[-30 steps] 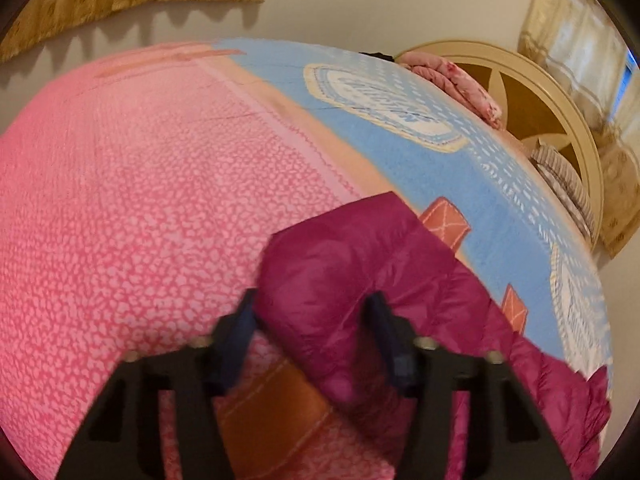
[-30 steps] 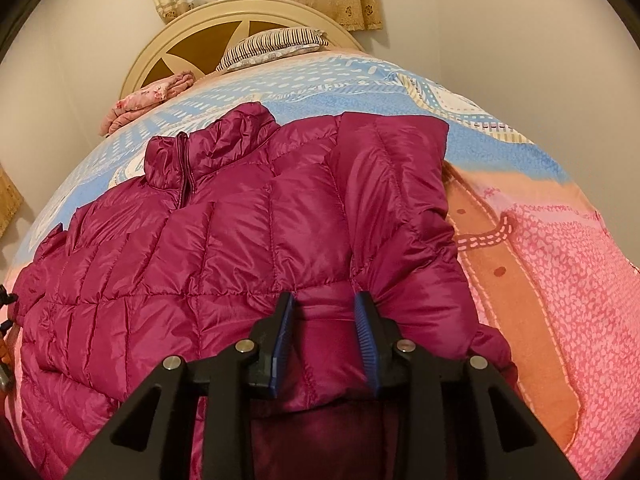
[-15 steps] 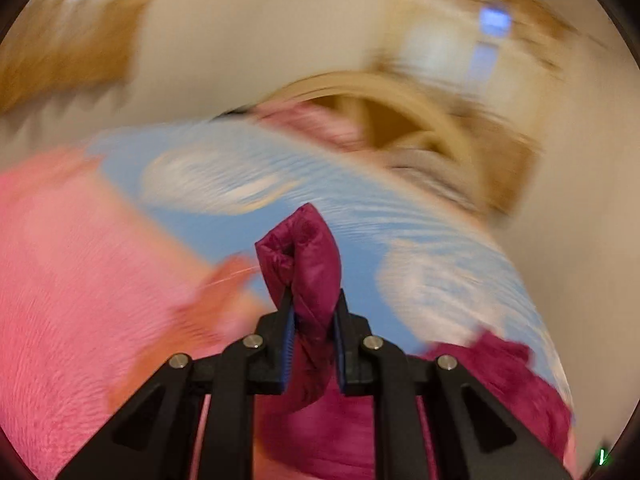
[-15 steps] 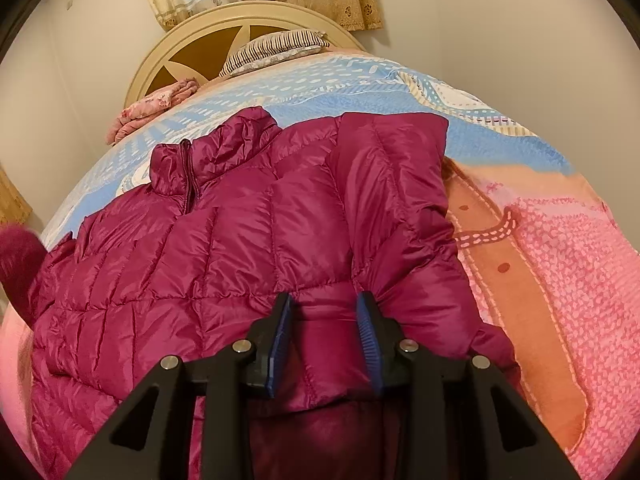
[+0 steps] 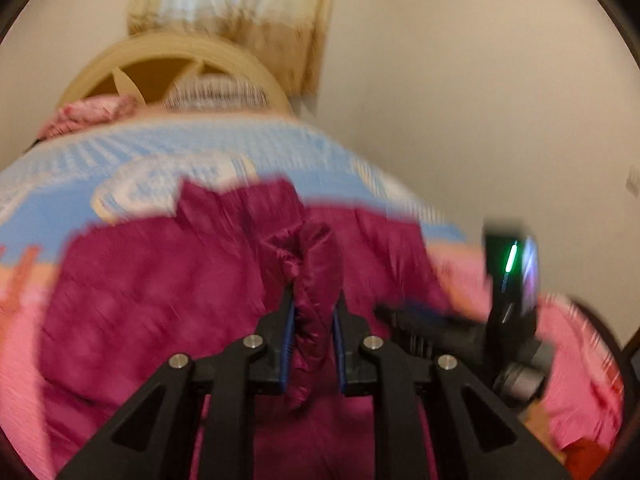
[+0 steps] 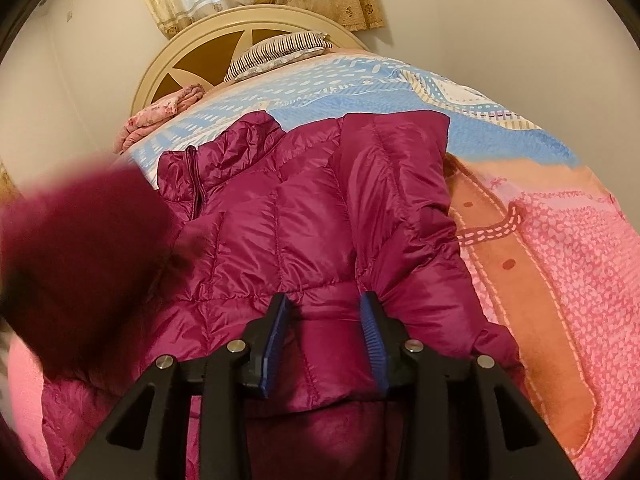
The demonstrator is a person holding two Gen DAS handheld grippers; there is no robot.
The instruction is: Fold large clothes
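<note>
Left gripper (image 5: 313,312): jaws nearly closed, pinching a bunched sleeve end (image 5: 316,280) of the magenta puffer jacket (image 6: 312,232), raised above the garment. Right gripper (image 6: 324,328): jaws partly apart and just been opening; the jacket's hem fold lies between them, pads not visibly pressing. The jacket lies spread on the bed cover (image 6: 560,248), hem at the near edge, collar toward the headboard (image 6: 192,52). Left view blurred.
</note>
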